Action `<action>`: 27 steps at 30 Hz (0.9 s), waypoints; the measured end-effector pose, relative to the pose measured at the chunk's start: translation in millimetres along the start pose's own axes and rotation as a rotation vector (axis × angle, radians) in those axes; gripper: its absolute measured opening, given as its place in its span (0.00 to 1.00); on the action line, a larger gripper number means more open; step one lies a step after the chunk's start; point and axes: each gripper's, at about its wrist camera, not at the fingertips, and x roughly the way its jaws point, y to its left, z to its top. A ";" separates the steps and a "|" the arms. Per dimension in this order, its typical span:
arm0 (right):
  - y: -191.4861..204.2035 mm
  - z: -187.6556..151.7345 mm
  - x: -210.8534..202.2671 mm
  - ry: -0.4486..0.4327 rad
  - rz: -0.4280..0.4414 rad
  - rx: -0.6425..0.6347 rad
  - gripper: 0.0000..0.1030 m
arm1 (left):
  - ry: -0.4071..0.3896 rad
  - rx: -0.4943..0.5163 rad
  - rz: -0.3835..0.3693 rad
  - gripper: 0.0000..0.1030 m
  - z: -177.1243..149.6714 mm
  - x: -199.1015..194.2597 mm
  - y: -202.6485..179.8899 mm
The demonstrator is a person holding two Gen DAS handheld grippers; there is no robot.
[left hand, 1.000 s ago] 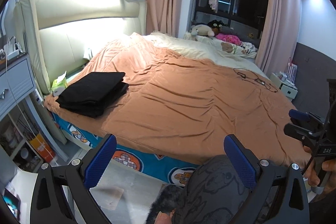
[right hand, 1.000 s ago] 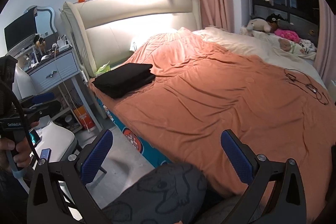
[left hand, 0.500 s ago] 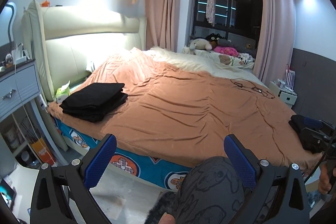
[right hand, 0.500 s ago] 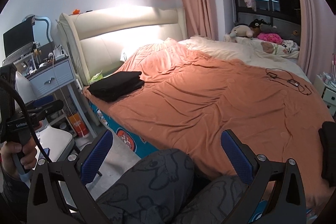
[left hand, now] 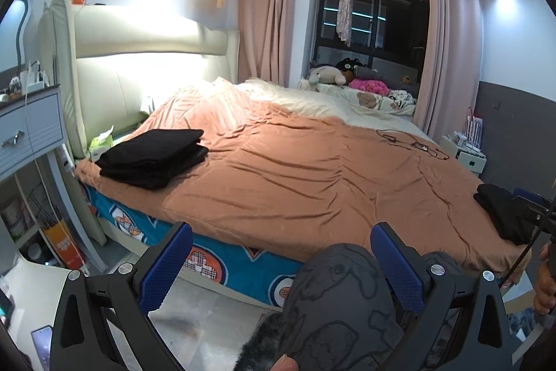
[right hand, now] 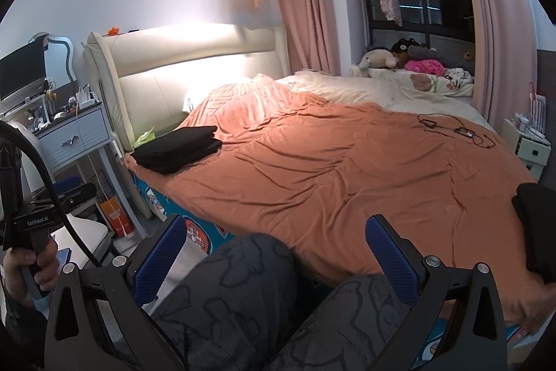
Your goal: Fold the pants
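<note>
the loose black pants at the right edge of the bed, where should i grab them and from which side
Take the loose black pants by the bunched edge nearest the middle of the orange blanket, coming from the left. They lie crumpled at the blanket's right edge, partly behind the right tongs in the left view, so waistband and legs cannot be told apart. Both tongs are open and empty.

Black folded pants [left hand: 153, 157] — orange quilt [left hand: 312, 176], blue-padded tools.

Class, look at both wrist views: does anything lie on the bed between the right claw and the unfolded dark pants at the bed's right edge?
Nothing visible does. The right claw hangs open over the person's knees; bare orange quilt lies between it and the dark pants. The black cable lies farther back.
</note>
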 end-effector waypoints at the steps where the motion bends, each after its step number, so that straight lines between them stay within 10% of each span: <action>1: 1.2 -3.7 -1.4 0.000 0.001 0.003 1.00 | -0.001 0.000 0.001 1.00 -2.0 -0.5 0.9; 27: 2.4 -16.1 9.2 0.020 0.014 0.034 1.00 | -0.002 0.033 0.048 1.00 -11.9 2.7 6.7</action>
